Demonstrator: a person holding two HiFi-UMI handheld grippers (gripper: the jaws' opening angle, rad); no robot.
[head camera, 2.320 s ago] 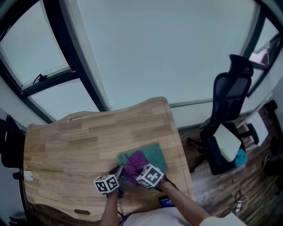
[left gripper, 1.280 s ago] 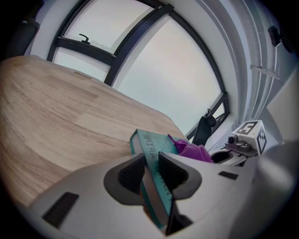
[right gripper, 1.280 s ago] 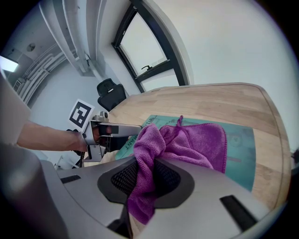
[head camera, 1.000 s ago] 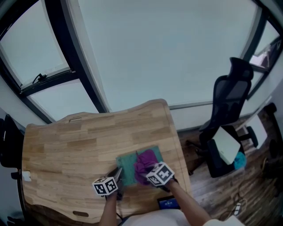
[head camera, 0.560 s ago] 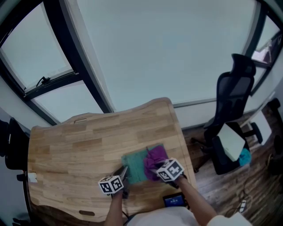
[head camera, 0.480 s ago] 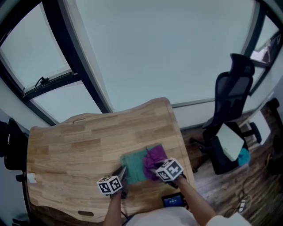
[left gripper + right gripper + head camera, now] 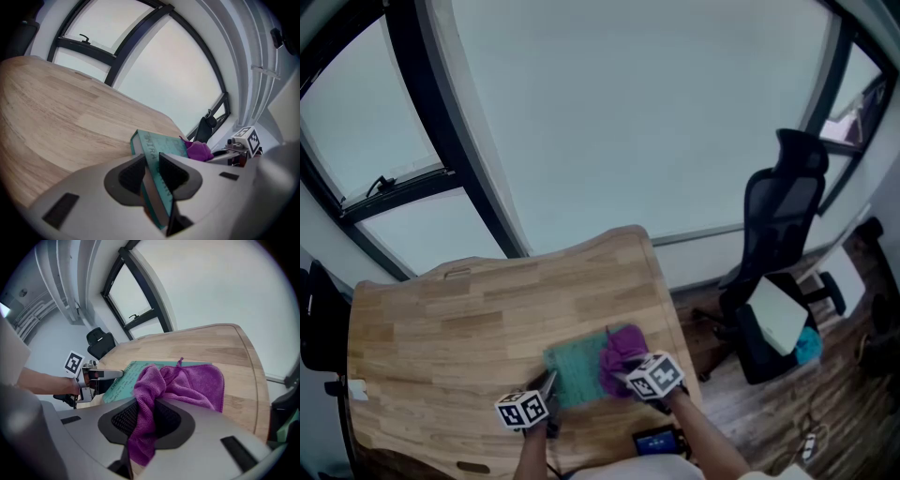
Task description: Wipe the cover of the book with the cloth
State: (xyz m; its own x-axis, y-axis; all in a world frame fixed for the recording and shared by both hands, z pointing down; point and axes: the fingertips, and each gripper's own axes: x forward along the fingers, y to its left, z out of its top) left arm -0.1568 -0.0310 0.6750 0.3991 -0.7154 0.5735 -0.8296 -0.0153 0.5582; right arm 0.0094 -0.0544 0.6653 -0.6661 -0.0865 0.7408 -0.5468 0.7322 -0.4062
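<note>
A teal book (image 7: pixel 572 369) lies flat on the wooden table (image 7: pixel 459 319), near its front right corner. My left gripper (image 7: pixel 549 389) is shut on the book's (image 7: pixel 161 150) near left edge, its pads on either side of the spine. A purple cloth (image 7: pixel 621 358) rests on the right part of the cover. My right gripper (image 7: pixel 628 375) is shut on a bunched fold of the cloth (image 7: pixel 178 385), which spreads over the book (image 7: pixel 126 378) ahead of it. In the left gripper view, the cloth (image 7: pixel 199 151) and the right gripper's marker cube (image 7: pixel 248 138) show beyond the book.
The table's right edge (image 7: pixel 670 300) runs close by the book. A black office chair (image 7: pixel 773 272) stands on the floor to the right. A dark device with a blue screen (image 7: pixel 654 441) lies at the table's front edge. Large windows (image 7: pixel 609 122) rise behind the table.
The right gripper has dragged the cloth from the middle of the cover to its right side. The left gripper has stayed clamped on the book's left edge.
</note>
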